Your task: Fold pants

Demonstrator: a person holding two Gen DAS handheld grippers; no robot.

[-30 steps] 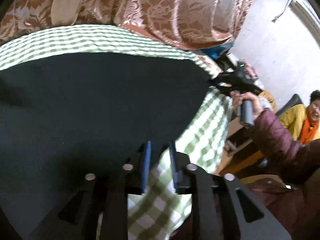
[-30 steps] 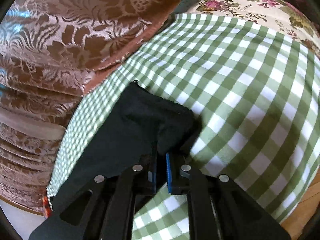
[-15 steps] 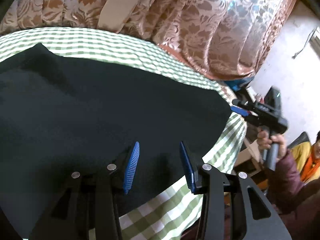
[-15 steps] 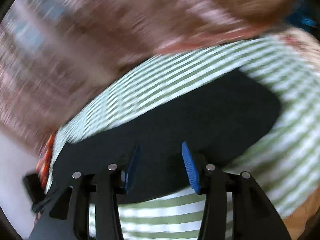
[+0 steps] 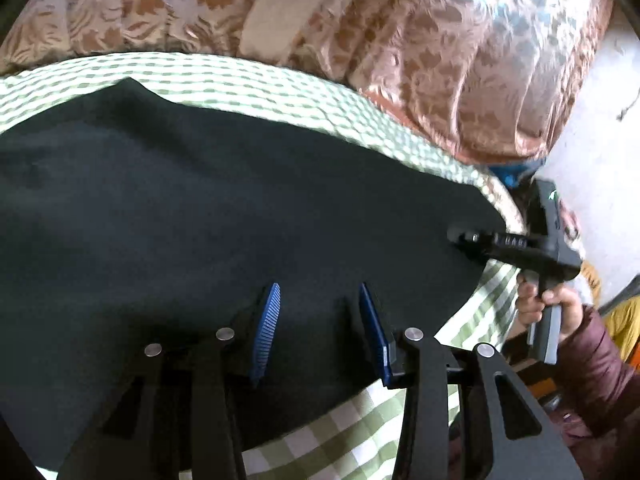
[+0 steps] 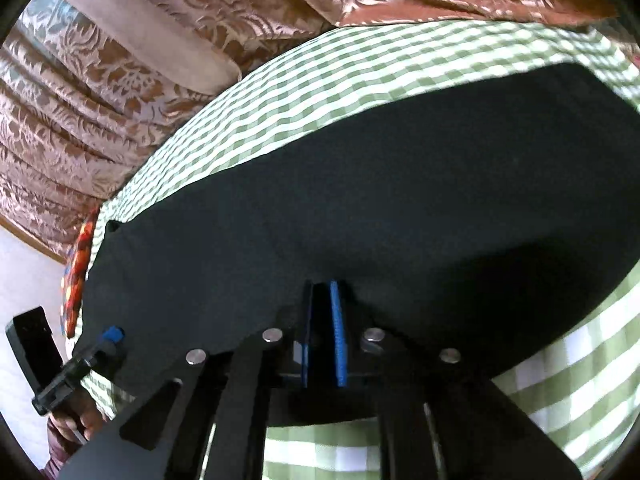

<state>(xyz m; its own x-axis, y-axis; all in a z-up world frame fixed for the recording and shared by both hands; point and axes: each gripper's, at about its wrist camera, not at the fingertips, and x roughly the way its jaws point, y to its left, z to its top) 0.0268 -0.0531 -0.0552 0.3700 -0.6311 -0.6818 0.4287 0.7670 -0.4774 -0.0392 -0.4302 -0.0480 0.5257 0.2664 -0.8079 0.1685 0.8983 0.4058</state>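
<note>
Left gripper [image 5: 318,322]: nearest item in the left wrist view, black frame, two blue ribbed pads [image 5: 266,332] set apart, jaws opening; the pants lie below the gap but neither pad presses on them, so nothing is grasped. Right gripper [image 6: 322,332]: nearest item in the right wrist view, same black frame, blue pads close together with a narrow gap, jaws closing over the near edge of the pants; whether cloth is pinched between the pads cannot be told. Pants [image 5: 224,216]: dark, almost black, spread flat as one broad panel on the cloth, near edge under both grippers, far edge curved, one small peak at the far left corner in the left wrist view. Cloth [image 6: 360,68]: green-and-white check, covers the surface under the pants, shows as a band beyond the pants and as a strip before them. In the left wrist view, the right gripper appears again at the pants' right end, its tip at the dark fabric, held by a hand [image 5: 548,308] in a maroon sleeve [image 5: 592,364]. Curtain [image 5: 420,52]: brown and pale floral brocade, hangs in folds behind the cloth, with a plain beige band [image 5: 276,4] across it. Wall [image 5: 600,160]: white, far right.
</note>
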